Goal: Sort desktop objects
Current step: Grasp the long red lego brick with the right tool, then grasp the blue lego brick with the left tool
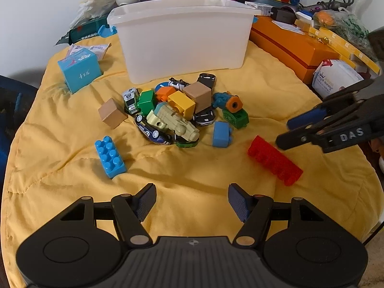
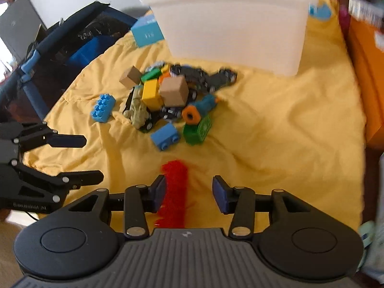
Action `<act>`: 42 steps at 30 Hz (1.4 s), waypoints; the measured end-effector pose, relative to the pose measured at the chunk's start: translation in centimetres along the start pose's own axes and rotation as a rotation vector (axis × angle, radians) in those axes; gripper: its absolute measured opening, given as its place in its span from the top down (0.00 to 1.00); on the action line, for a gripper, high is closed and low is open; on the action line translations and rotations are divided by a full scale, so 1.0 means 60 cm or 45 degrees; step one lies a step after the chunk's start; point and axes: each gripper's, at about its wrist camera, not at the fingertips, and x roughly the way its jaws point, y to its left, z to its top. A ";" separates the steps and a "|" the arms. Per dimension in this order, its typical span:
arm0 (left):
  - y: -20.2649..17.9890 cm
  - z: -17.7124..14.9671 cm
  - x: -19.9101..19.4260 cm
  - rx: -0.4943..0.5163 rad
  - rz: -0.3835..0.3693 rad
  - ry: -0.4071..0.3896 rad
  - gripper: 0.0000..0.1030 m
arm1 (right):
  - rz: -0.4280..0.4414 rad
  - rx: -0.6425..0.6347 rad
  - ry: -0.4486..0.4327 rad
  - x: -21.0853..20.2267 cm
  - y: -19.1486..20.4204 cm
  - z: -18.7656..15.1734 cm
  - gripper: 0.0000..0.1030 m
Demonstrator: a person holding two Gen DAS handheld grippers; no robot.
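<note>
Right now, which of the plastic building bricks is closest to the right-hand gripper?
The long red brick. It lies apart from the toy pile, between the right gripper's open fingers, while the blue studded brick and small blue brick sit farther off.

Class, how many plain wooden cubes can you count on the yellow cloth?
2. One wooden cube lies alone, left of the toy pile; the other cube rests on the pile beside a yellow brick. More may be buried underneath.
</note>
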 end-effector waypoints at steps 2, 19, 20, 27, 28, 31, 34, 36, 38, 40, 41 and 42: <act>0.002 0.000 0.001 -0.011 0.001 0.001 0.32 | -0.034 -0.025 -0.031 -0.011 0.008 -0.001 0.55; 0.009 0.004 0.007 -0.018 0.005 0.007 0.32 | -0.160 -0.177 -0.103 -0.031 0.054 -0.025 0.57; 0.010 0.004 0.007 -0.021 0.005 0.007 0.32 | -0.156 -0.193 -0.093 -0.031 0.056 -0.029 0.58; 0.014 0.003 0.009 -0.029 0.013 0.011 0.32 | -0.118 -0.290 -0.040 0.001 0.099 -0.032 0.60; 0.016 0.003 0.009 -0.028 0.015 0.009 0.32 | -0.107 -0.312 -0.025 0.008 0.104 -0.034 0.65; 0.024 0.007 0.007 -0.008 0.074 -0.029 0.32 | -0.105 -0.355 -0.015 0.021 0.109 -0.039 0.67; 0.052 0.023 0.018 -0.021 0.216 -0.068 0.32 | -0.194 -0.368 -0.004 0.025 0.103 -0.035 0.67; 0.077 0.036 0.039 -0.078 0.265 -0.045 0.32 | -0.240 -0.367 0.011 0.029 0.092 -0.035 0.68; 0.096 0.047 0.063 -0.113 0.269 -0.024 0.32 | -0.227 -0.322 0.003 0.026 0.080 -0.035 0.68; 0.103 0.052 0.083 -0.097 0.264 -0.016 0.58 | -0.224 -0.293 -0.007 0.022 0.075 -0.036 0.68; 0.106 0.053 0.094 -0.089 0.247 0.008 0.74 | -0.214 -0.265 -0.011 0.021 0.071 -0.035 0.68; 0.109 0.053 0.098 -0.100 0.231 0.023 0.72 | -0.195 -0.224 -0.013 0.021 0.063 -0.035 0.68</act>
